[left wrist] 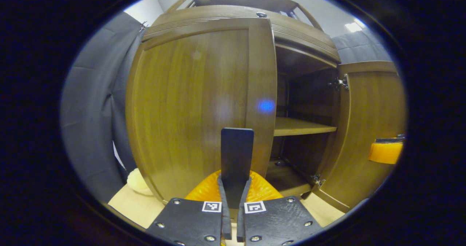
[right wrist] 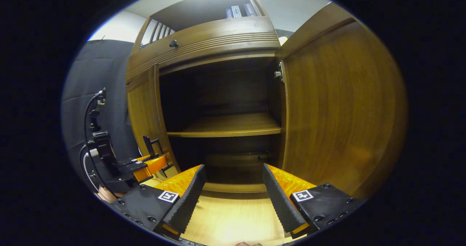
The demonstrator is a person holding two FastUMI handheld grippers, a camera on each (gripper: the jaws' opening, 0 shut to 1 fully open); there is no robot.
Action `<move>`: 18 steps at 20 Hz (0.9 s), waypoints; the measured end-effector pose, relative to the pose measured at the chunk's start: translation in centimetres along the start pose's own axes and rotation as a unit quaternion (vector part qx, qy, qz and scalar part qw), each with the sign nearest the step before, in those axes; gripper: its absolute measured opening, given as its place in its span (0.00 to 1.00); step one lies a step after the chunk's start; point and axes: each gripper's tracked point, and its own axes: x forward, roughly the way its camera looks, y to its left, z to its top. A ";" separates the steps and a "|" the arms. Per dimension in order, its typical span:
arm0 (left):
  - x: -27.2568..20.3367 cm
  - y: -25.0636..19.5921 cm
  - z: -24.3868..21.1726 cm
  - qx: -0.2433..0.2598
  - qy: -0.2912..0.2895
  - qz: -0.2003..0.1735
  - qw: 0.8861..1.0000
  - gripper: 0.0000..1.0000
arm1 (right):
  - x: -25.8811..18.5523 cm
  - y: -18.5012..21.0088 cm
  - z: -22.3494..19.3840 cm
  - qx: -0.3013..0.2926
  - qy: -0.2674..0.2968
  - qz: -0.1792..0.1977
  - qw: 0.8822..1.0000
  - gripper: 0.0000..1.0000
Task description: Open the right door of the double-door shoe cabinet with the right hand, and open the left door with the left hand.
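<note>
The brown wooden shoe cabinet (right wrist: 204, 38) stands with both doors swung out. In the left gripper view the left door (left wrist: 189, 104) is close in front of me, and its dark upright handle (left wrist: 237, 151) rises from between my left gripper's (left wrist: 235, 187) fingers, which are shut on it. The right door (left wrist: 375, 107) stands wide open at the right. My right gripper (right wrist: 233, 187) is open with nothing between its fingers, facing the dark cabinet interior, with the right door (right wrist: 338, 104) just to its right. The left door (right wrist: 143, 107) is seen edge-on, with the left gripper (right wrist: 151, 167) at its handle (right wrist: 147, 144).
Inside, a wooden shelf (right wrist: 233, 125) crosses the cabinet at mid height. A drawer front with a dark knob (right wrist: 174, 43) runs above the doors, and books (right wrist: 238, 11) stand on top. Light wooden floor (right wrist: 233, 217) lies below. Black cloth wall (left wrist: 94, 111) hangs left, with a cream object (left wrist: 138, 182) at its foot.
</note>
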 end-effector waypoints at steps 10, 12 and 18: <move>-5.6 2.6 -0.4 0.003 -0.006 0.006 1.000 0.08 | -1.6 2.4 -0.4 -0.006 -0.013 -0.001 1.000 0.93; -6.5 3.4 -0.5 0.003 -0.008 0.009 1.000 0.08 | -1.9 2.7 -0.5 -0.008 -0.016 -0.003 1.000 0.93; -9.4 5.7 -0.9 -0.003 -0.015 0.023 1.000 0.08 | -2.4 4.2 -1.1 -0.011 -0.015 -0.006 1.000 0.93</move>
